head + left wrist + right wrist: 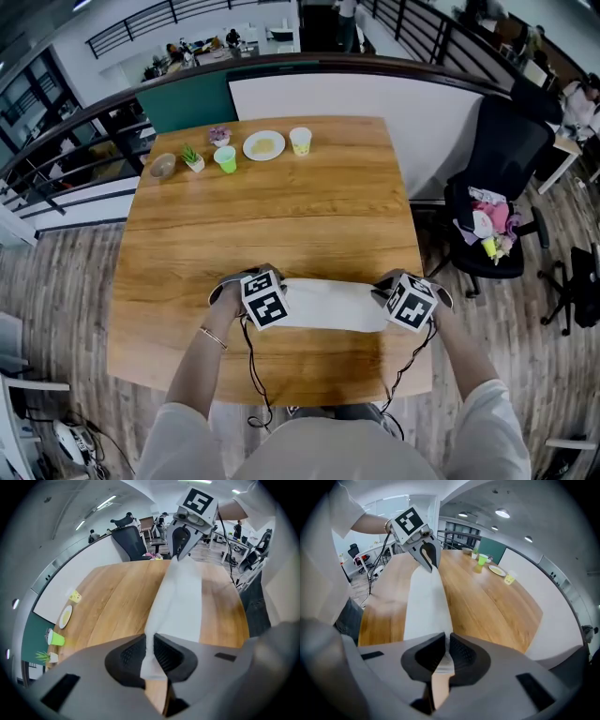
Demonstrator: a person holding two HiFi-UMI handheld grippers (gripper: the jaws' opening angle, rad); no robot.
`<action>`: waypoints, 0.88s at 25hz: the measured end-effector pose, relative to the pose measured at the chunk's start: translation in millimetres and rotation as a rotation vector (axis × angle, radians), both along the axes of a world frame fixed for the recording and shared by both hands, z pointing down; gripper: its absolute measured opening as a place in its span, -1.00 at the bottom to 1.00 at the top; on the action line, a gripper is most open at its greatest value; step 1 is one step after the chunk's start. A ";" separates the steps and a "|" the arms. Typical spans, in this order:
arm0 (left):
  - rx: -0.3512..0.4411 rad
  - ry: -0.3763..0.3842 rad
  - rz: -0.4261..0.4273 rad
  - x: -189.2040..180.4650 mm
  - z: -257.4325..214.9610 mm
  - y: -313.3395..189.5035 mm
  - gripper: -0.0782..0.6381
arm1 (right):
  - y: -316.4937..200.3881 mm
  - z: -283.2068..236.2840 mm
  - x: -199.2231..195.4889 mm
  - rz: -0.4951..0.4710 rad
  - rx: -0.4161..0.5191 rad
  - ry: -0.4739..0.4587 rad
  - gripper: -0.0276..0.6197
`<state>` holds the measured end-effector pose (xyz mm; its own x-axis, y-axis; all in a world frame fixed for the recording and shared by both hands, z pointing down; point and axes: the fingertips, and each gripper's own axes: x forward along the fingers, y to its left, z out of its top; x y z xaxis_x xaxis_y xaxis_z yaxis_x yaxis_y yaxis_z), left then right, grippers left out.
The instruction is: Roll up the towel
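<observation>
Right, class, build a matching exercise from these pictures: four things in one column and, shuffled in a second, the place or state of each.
Things:
1. towel
2. plate
3. chair
4. bowl

Place or state:
A. beside the table, clutter on its seat
B. between the green cup and the yellow cup
C. pinched at its ends by the left gripper and the right gripper
D. left end of the far row

Pairs: 1-C, 2-B, 3-A, 4-D

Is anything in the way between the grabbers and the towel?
No. Both the left gripper and the right gripper already pinch the towel by its ends. The plate and green cup stand at the table's far edge.
</observation>
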<state>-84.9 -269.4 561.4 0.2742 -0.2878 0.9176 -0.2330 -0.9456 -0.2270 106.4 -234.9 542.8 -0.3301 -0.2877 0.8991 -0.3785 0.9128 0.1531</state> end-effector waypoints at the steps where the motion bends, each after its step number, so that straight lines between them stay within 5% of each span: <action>1: -0.018 -0.001 -0.006 0.7 6.2 -4.0 -0.64 | -5.0 6.1 0.7 0.001 -0.011 0.003 -0.82; 9: -0.116 0.005 -0.066 5.1 39.8 -25.8 -0.59 | -27.2 44.6 6.1 0.034 -0.076 -0.021 -0.79; 22: -0.093 0.054 -0.160 1.2 48.5 -43.6 -0.37 | -37.7 59.7 11.1 0.125 -0.059 -0.046 -0.64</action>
<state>-83.8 -313.0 610.0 0.2812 -0.2466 0.9274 -0.3917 -0.9117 -0.1237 117.5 -272.6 602.5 -0.3364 -0.2762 0.9003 -0.4956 0.8649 0.0801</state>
